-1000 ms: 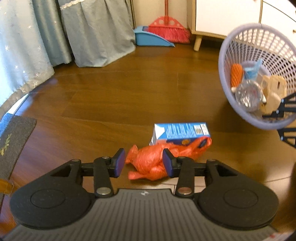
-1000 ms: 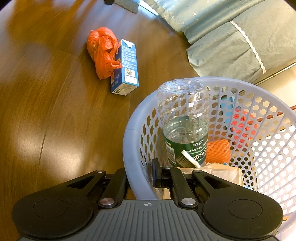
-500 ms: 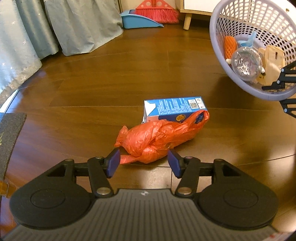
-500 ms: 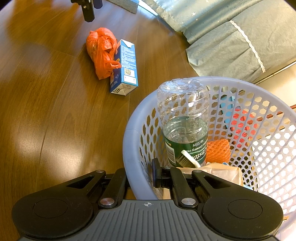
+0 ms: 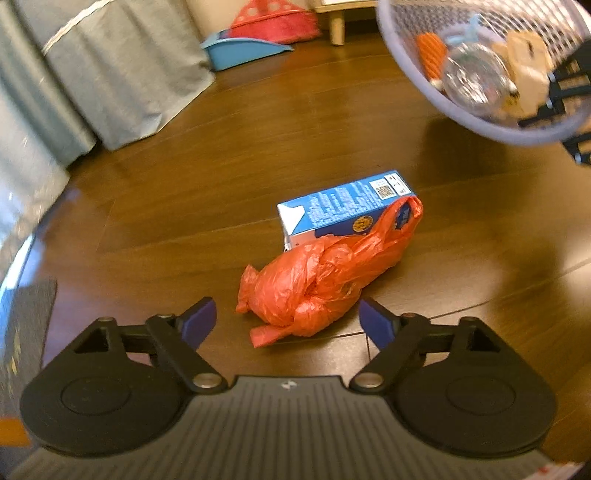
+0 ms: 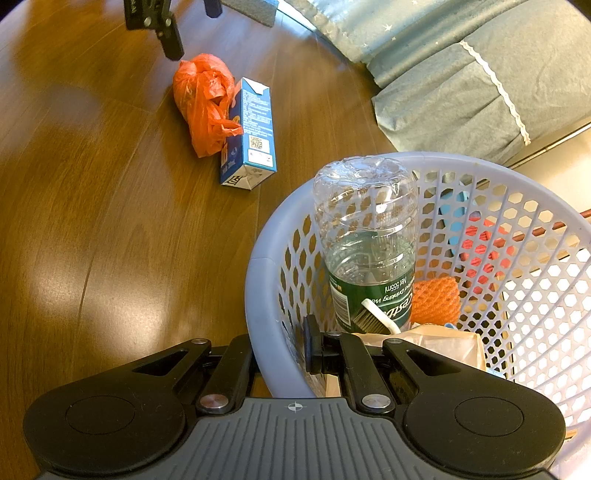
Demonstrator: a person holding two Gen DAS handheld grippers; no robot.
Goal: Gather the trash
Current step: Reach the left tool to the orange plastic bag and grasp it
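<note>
A crumpled orange plastic bag (image 5: 321, 284) lies on the wooden floor against a blue carton (image 5: 343, 208) lying on its side. My left gripper (image 5: 288, 321) is wide open just short of the bag, its blue pads on either side of the bag's near end. In the right wrist view the bag (image 6: 203, 92) and carton (image 6: 251, 129) lie at the upper left, with the left gripper's fingers (image 6: 170, 37) above them. My right gripper (image 6: 280, 354) is shut on the rim of a lavender mesh basket (image 6: 258, 288), which holds a clear bottle (image 6: 369, 251), orange netting (image 6: 436, 299) and paper.
Grey-blue curtains (image 5: 122, 85) hang at the left and back. A blue dustpan (image 5: 240, 51) and red broom (image 5: 273, 22) lie by the far wall beside a white cabinet's leg (image 5: 338, 26). A dark mat (image 5: 26, 325) borders the left floor. The basket (image 5: 476, 122) hangs tilted at upper right.
My left gripper pulled back from around the bag and opened wider, and its view swung left. The basket and right gripper stayed put.
</note>
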